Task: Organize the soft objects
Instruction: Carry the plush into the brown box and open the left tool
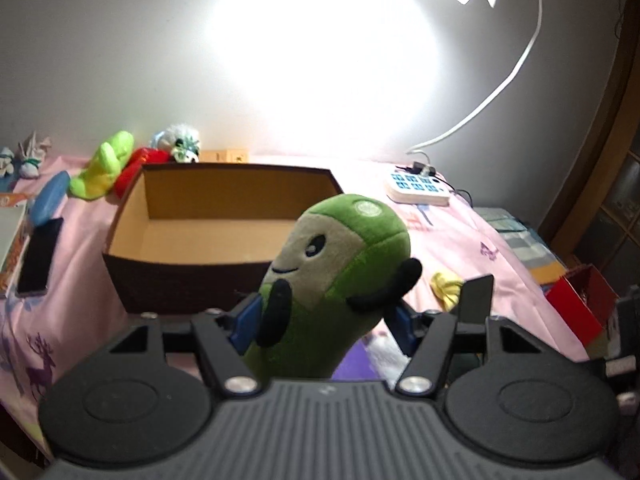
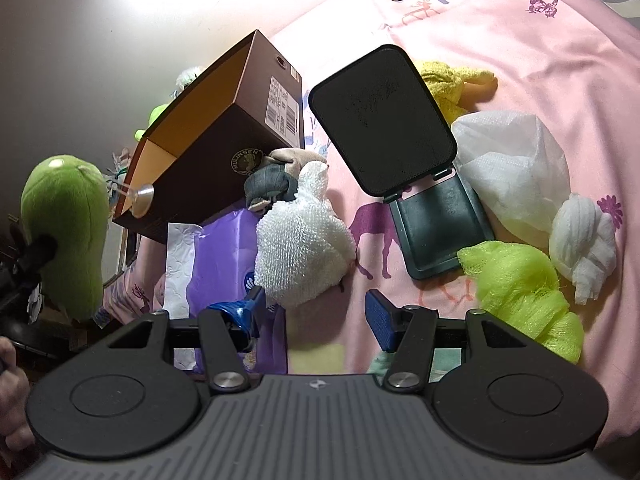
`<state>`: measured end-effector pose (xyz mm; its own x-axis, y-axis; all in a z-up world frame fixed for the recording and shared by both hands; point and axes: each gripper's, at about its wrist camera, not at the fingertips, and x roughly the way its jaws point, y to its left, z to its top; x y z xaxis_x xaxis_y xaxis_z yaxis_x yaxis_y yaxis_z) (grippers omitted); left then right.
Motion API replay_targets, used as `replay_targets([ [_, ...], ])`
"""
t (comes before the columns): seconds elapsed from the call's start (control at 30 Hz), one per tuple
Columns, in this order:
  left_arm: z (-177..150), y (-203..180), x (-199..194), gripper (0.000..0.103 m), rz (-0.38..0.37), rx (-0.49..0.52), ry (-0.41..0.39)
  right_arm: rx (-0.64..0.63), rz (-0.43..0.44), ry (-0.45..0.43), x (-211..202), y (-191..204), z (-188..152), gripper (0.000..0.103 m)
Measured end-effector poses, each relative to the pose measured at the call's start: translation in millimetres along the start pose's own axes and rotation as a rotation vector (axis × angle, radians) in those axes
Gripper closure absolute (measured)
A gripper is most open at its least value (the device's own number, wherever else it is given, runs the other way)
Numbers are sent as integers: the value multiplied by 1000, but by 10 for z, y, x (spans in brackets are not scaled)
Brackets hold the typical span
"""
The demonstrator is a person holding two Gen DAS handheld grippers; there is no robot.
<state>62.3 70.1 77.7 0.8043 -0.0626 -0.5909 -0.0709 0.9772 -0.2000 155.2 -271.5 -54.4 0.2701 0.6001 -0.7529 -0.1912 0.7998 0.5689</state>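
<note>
Two views: left gripper (image 1: pixel 324 322) clamps green plush (image 1: pixel 336 276); right gripper (image 2: pixel 316 316) wide, empty

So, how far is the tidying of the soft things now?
Nothing looks done yet: the brown cardboard box shows no contents in its visible part. In hand: the left tool grips the green plush toy with a smiling face near the box. Left: the white mesh sponge, lime net sponge and yellow cloth lie on the pink sheet; the right tool is open.
</note>
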Motion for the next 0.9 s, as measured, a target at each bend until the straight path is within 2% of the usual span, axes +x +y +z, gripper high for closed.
replay_targets([
  [0.23,651,534,548,39,64,-18,-19,61,-45,-50,4,65,-30,64],
  [0.37,881,780,954,38,85,-39,1,97,-81,-76,-4,68,-79,64],
  [0.6,917,1224,1854,38,159,-111,145,192,-150,-117,-66,-7,-172,64],
  [0.9,932,1440,2425,37,251,-161,269,249,-200,-149,-86,0,-243,64],
])
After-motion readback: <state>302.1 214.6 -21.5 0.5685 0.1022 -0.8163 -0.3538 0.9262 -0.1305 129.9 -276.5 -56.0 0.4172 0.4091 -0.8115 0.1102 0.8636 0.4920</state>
